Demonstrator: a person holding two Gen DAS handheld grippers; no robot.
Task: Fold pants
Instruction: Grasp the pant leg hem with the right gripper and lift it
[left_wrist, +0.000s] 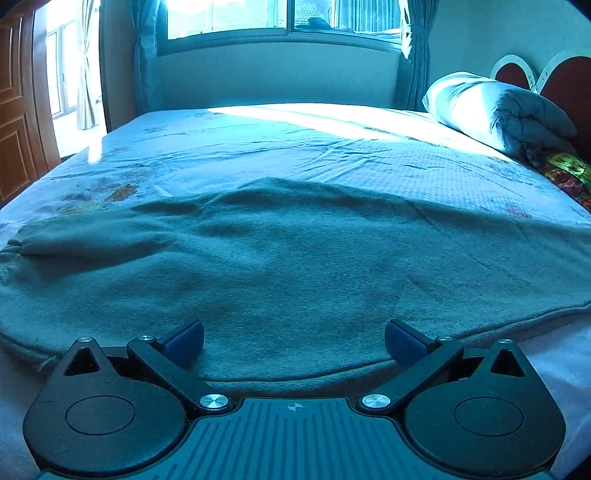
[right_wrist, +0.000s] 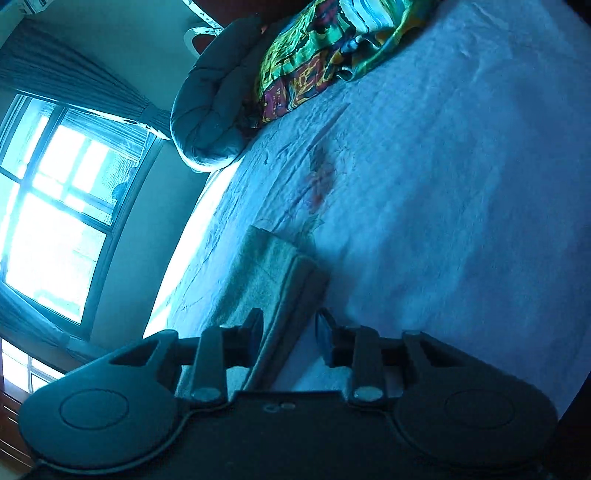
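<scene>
The grey-green fleece pants (left_wrist: 288, 258) lie spread flat across the near part of the bed, cuff end bunched at the left. My left gripper (left_wrist: 294, 341) is open, its blue pads just above the pants' near edge, holding nothing. In the right wrist view, which is rolled sideways, the pants' layered edge (right_wrist: 273, 280) runs between the fingers of my right gripper (right_wrist: 290, 328). Its jaws stand partly apart on either side of that edge, and contact with the cloth is unclear.
The bed sheet (left_wrist: 332, 155) has a flower print and a sunlit band at the far side. A rolled grey duvet (left_wrist: 498, 114) and a colourful cloth (right_wrist: 314, 62) lie at the headboard end. A window (left_wrist: 280, 18) and a wooden door (left_wrist: 18, 110) are beyond.
</scene>
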